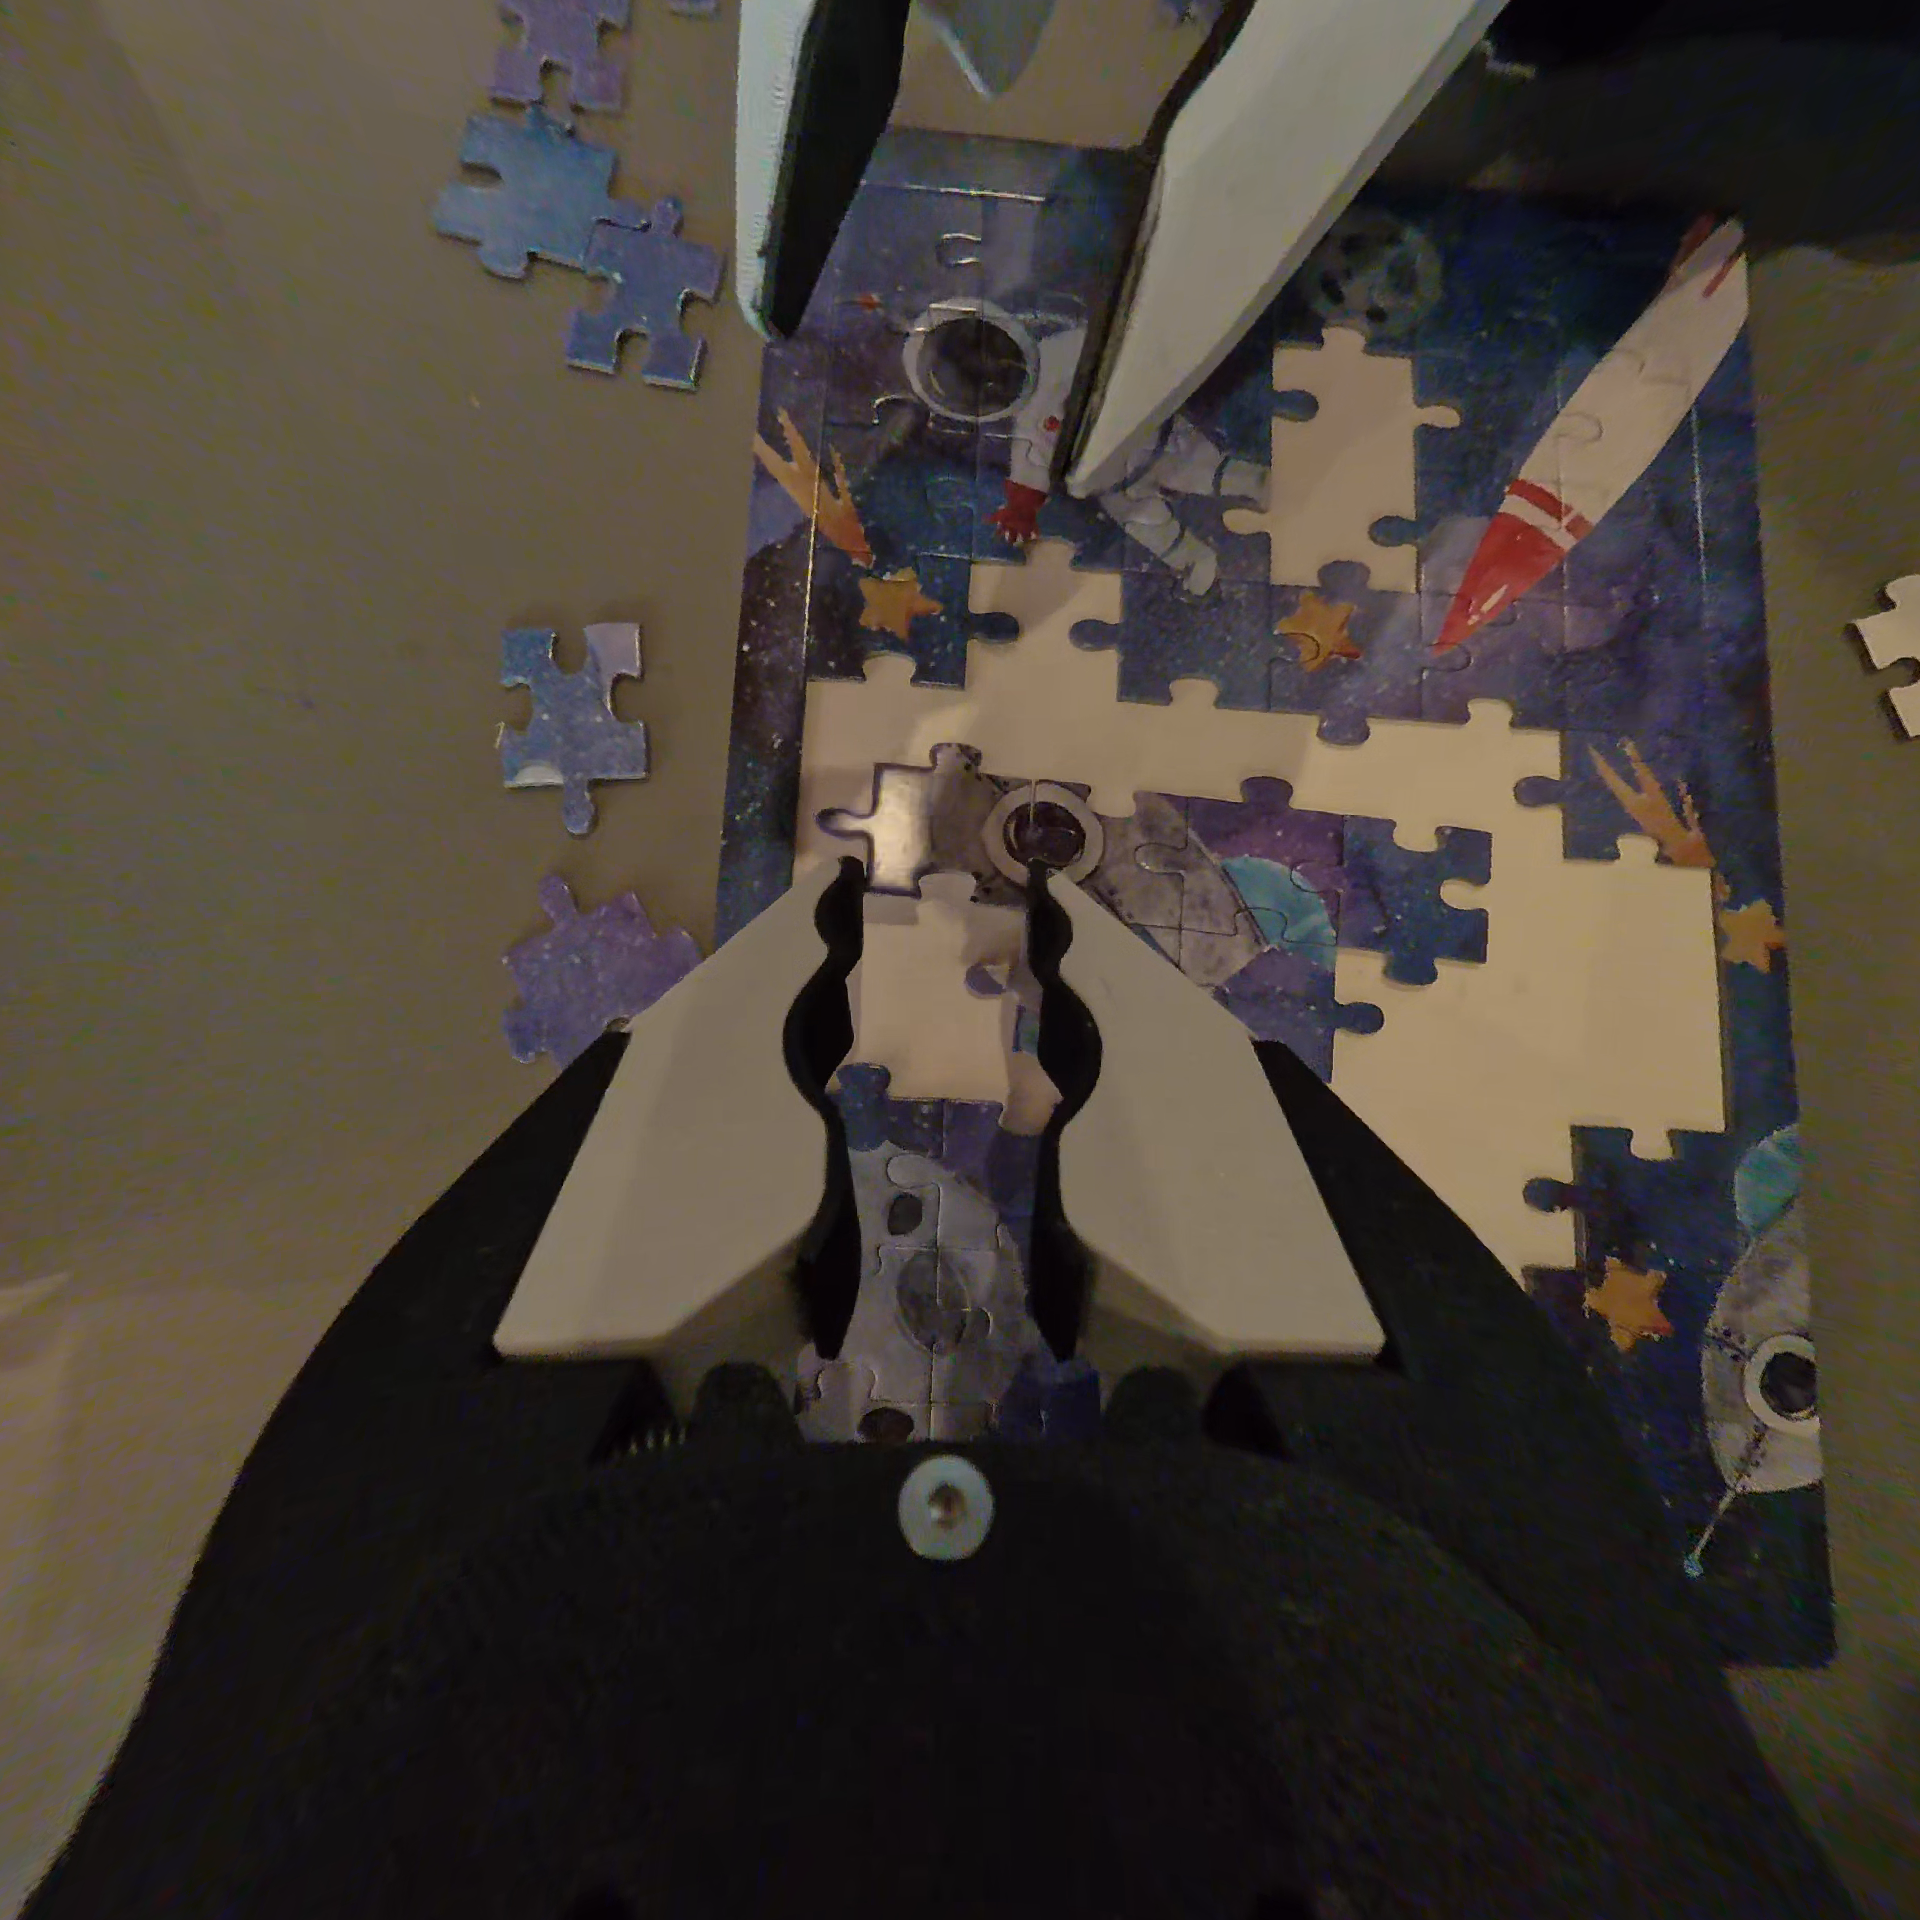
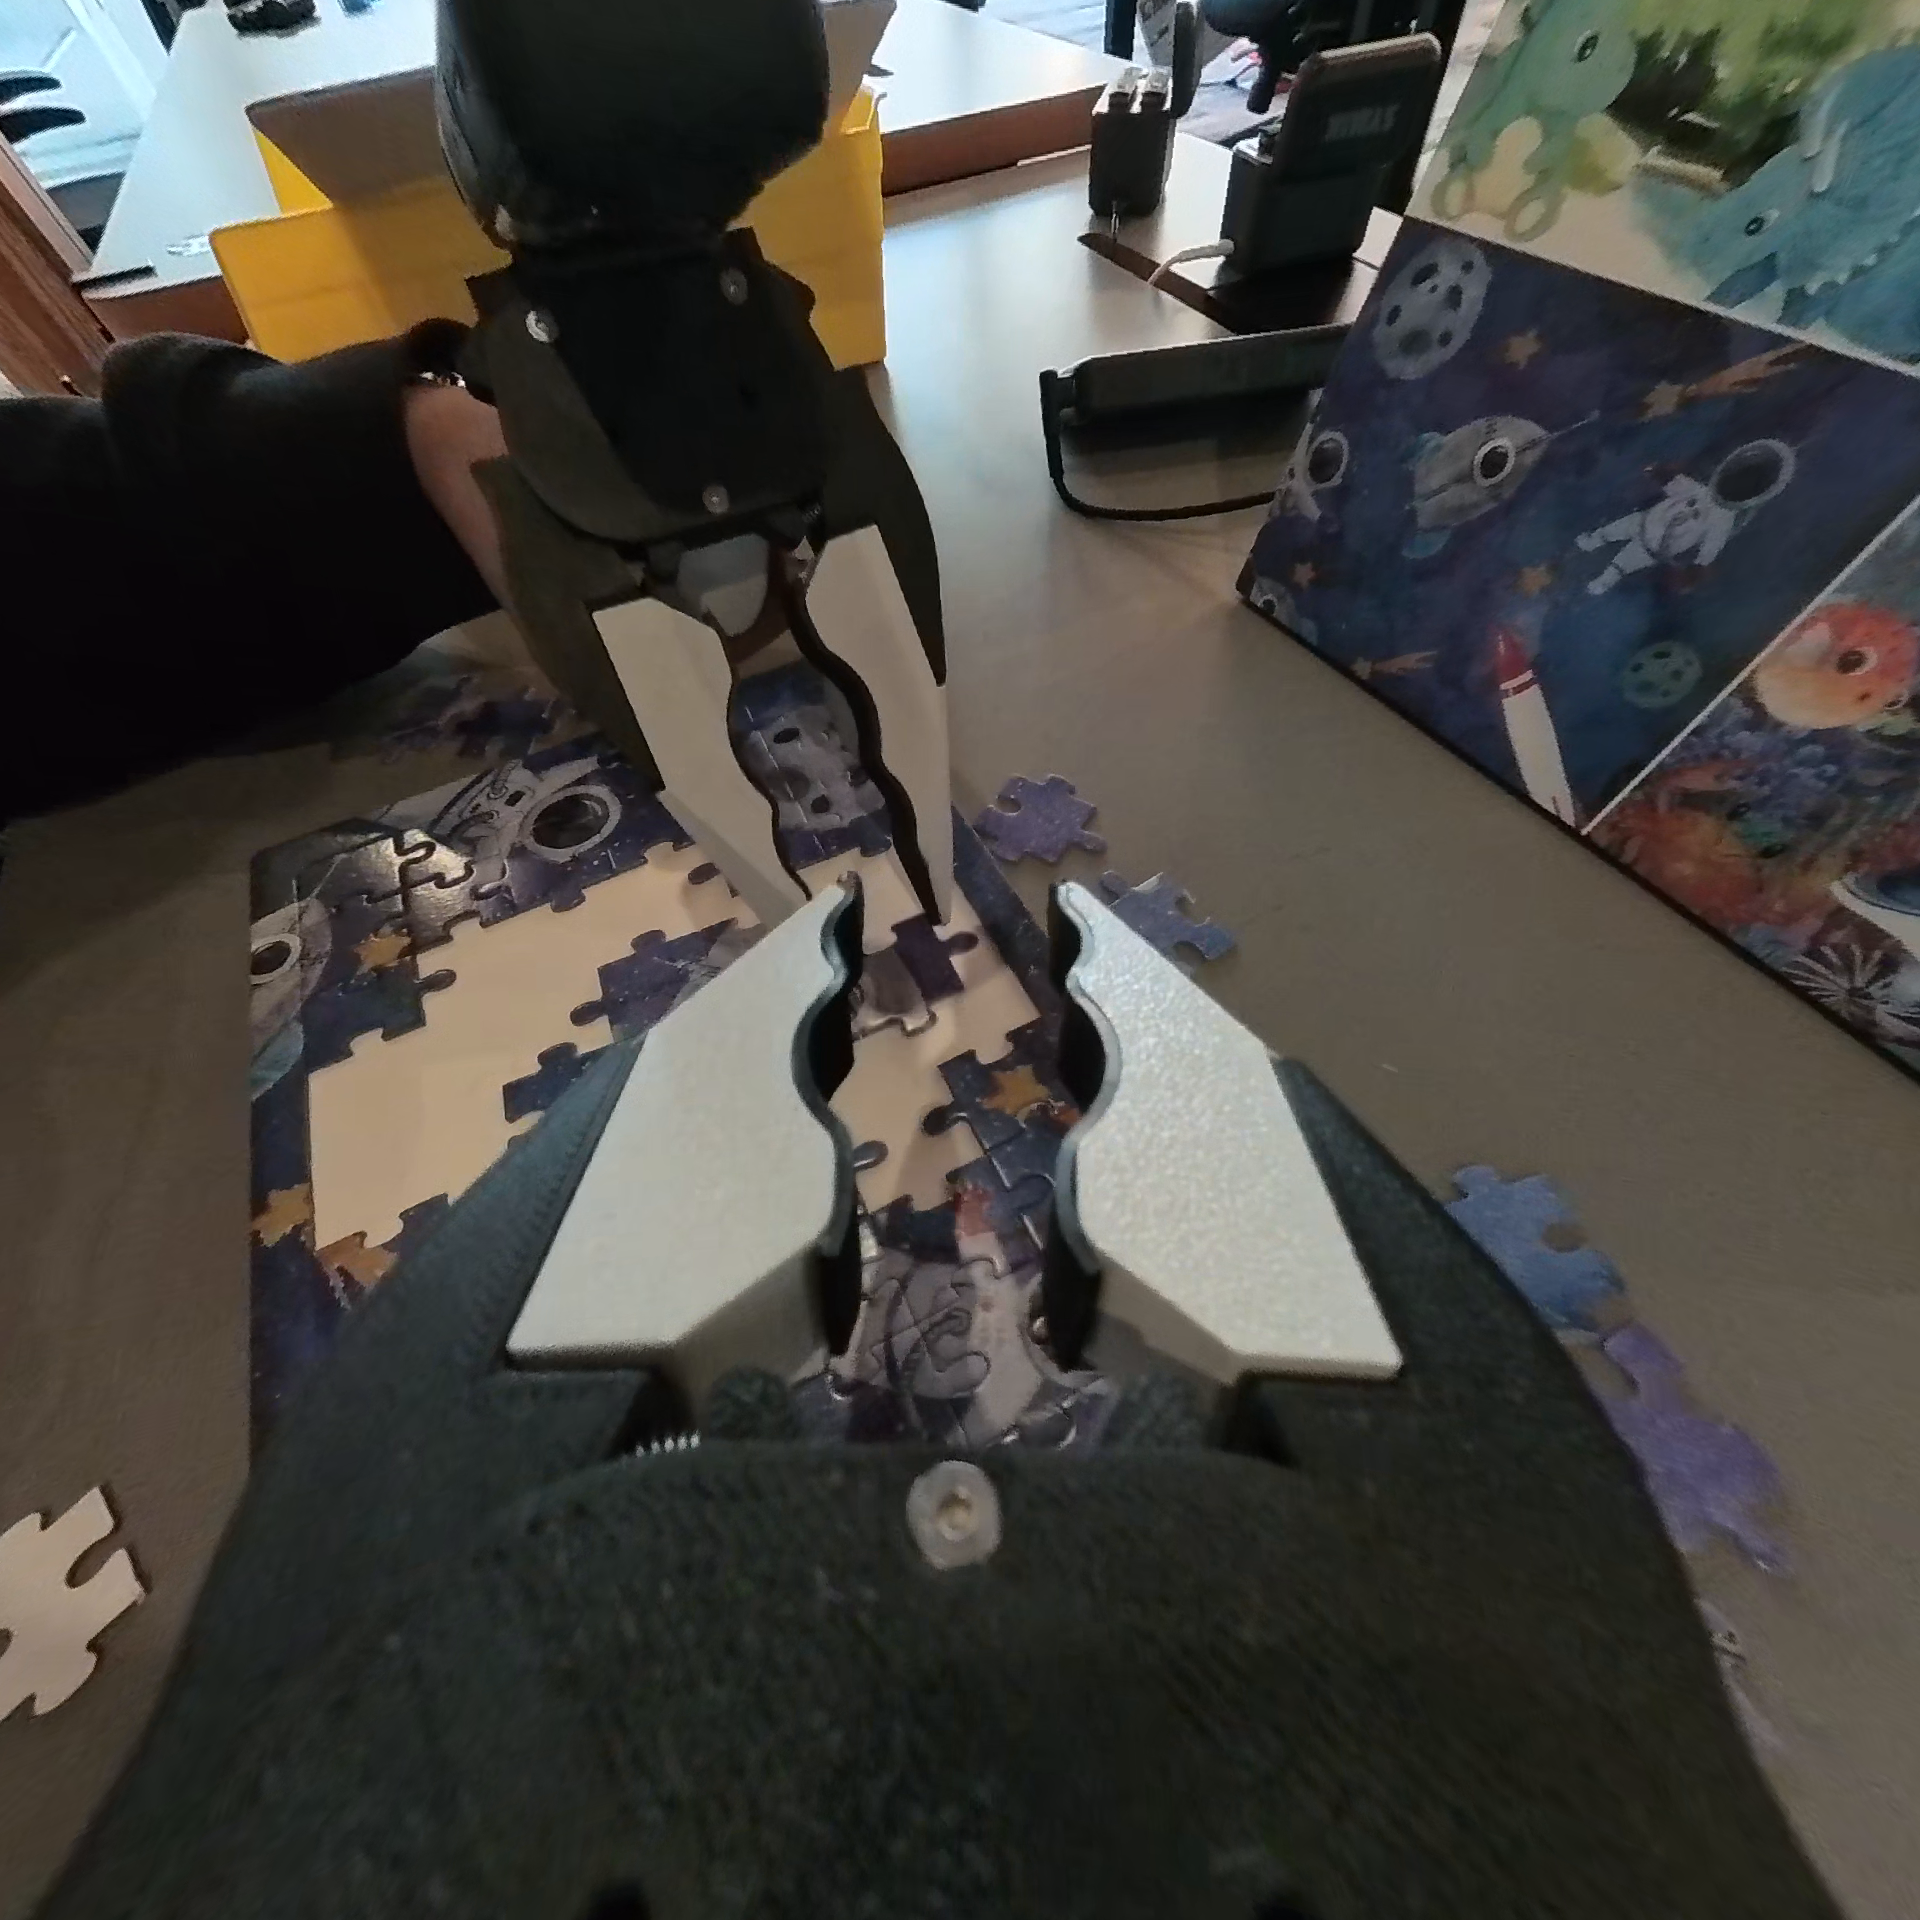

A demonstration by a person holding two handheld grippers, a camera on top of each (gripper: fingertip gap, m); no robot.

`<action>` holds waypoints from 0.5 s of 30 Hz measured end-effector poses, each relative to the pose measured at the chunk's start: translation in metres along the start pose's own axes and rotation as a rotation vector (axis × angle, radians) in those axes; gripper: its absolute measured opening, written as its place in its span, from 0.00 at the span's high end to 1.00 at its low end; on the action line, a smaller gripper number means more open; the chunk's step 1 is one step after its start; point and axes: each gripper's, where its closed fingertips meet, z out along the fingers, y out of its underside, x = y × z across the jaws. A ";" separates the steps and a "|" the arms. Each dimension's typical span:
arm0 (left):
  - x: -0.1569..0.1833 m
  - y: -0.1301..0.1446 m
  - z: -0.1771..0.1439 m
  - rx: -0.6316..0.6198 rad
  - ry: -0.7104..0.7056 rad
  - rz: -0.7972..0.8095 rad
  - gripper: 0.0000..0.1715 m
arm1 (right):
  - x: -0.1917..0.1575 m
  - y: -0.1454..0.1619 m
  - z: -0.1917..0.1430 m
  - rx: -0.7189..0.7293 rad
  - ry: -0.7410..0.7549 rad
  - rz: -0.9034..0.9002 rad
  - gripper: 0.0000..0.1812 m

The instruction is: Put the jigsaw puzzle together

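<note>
The jigsaw puzzle tray (image 1: pixel 1455 987) lies on a grey-brown table, partly filled with space-picture pieces and with white gaps; it also shows in the right wrist view (image 2: pixel 416 1101). My left gripper (image 1: pixel 943 873) is open, its tips down on the tray at the near edge of a dark grey piece (image 1: pixel 914 831) that lies flat beside a porthole piece. From the right wrist view the left gripper (image 2: pixel 868 902) points straight down next to that piece (image 2: pixel 920 966). My right gripper (image 2: pixel 958 899) is open and empty, hovering over the tray opposite the left one; its fingers (image 1: pixel 1143 343) enter from the top.
Loose blue and purple pieces (image 1: pixel 571 717) lie on the table left of the tray; one white face-down piece (image 1: pixel 1891 655) lies to the right. The puzzle box with its picture (image 2: pixel 1558 520), a yellow box (image 2: pixel 312 270), a black cabled device (image 2: pixel 1195 364) and a person's black sleeve (image 2: pixel 208 520) surround the tray.
</note>
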 end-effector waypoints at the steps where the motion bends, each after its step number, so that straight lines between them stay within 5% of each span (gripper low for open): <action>1: 0.000 0.000 0.000 -0.002 0.001 -0.001 0.83 | -0.001 0.001 0.001 -0.005 -0.002 -0.001 0.81; 15: 0.000 -0.007 -0.013 0.047 -0.016 0.000 0.82 | -0.008 0.021 0.012 -0.111 -0.010 -0.055 0.81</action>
